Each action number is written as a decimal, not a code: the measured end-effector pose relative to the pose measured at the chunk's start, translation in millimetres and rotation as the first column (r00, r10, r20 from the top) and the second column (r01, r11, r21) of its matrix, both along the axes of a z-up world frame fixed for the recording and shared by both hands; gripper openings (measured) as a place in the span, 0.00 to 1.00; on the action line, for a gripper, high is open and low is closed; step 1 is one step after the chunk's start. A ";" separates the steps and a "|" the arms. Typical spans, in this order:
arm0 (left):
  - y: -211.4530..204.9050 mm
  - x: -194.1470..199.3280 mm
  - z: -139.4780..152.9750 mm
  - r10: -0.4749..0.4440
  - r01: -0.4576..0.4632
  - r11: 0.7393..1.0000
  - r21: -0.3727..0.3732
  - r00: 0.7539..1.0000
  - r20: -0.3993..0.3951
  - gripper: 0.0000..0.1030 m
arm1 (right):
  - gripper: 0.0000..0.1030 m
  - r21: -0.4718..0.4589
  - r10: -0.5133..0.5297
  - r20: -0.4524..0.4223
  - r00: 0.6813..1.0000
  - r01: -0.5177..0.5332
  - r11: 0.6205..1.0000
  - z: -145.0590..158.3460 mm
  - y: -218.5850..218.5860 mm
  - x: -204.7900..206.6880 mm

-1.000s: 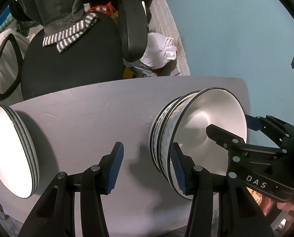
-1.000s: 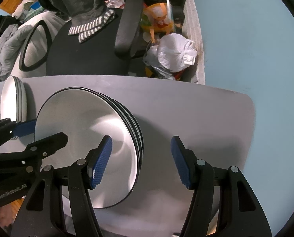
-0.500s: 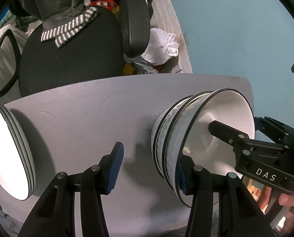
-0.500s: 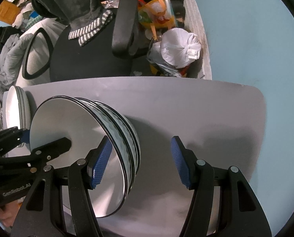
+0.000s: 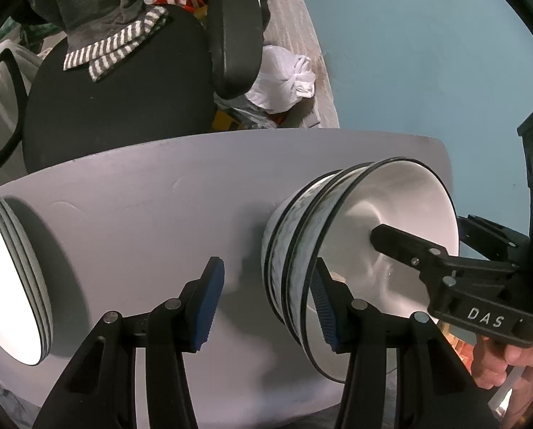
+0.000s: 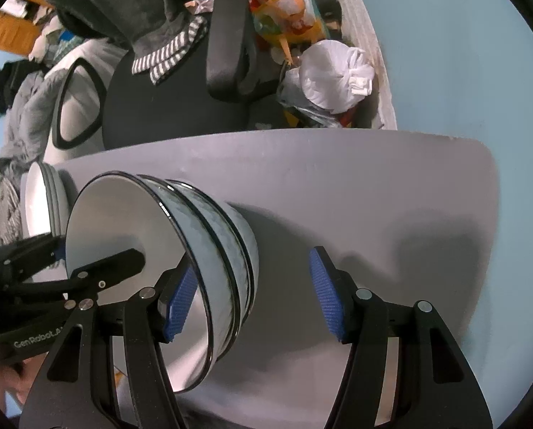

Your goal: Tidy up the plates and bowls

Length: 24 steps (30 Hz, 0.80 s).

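A stack of three white bowls with black rims (image 5: 302, 261) stands on the grey table (image 5: 141, 214); it also shows in the right wrist view (image 6: 216, 236). A stack of white plates (image 5: 5, 279) sits at the table's left edge, and shows in the right wrist view (image 6: 41, 200). My left gripper (image 5: 266, 300) is open; its right finger lies inside the top bowl's rim, its left finger outside the stack. My right gripper (image 6: 252, 300) is open; its left finger is inside the same bowl, its right finger over bare table.
A black office chair (image 5: 123, 82) with a striped grey cloth (image 5: 116, 43) stands behind the table. White bags (image 6: 334, 75) and clutter lie on the floor by the blue wall (image 5: 409, 53). The table's right edge (image 6: 488, 221) is near the wall.
Both grippers have lowered toward the table beside the bowl stack, so the bowls show more from the side. Both stay open. The bowls and plates have not moved.
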<state>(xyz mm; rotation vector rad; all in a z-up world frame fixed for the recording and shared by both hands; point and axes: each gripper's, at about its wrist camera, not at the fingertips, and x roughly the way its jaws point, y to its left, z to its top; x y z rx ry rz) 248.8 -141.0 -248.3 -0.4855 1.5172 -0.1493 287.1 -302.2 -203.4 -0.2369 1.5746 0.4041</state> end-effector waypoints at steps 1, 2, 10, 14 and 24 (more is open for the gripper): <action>-0.2 0.1 0.5 -0.002 0.002 1.000 -0.015 1.000 0.000 0.39 | 0.58 -0.009 0.013 -0.002 1.000 -0.013 1.000 0.0 2.0 -0.2; -1.1 0.6 1.0 -0.005 0.005 1.000 -0.024 1.000 -0.004 0.34 | 0.57 -0.019 0.026 -0.004 1.000 -0.026 0.999 -0.1 4.0 0.1; -6.9 3.4 4.0 -0.044 0.044 0.999 -0.005 0.999 -0.018 0.26 | 0.28 -0.025 0.081 -0.068 0.994 -0.083 0.996 0.0 17.5 3.2; -2.1 1.4 1.7 -0.027 0.027 0.999 -0.023 0.999 -0.022 0.25 | 0.28 -0.033 0.076 -0.070 0.995 -0.079 0.996 -0.4 21.0 2.8; 0.1 -7.1 -1.1 -0.003 0.002 0.999 -0.046 1.000 -0.029 0.25 | 0.28 -0.004 0.033 -0.076 0.997 -0.033 0.999 -0.5 15.3 0.3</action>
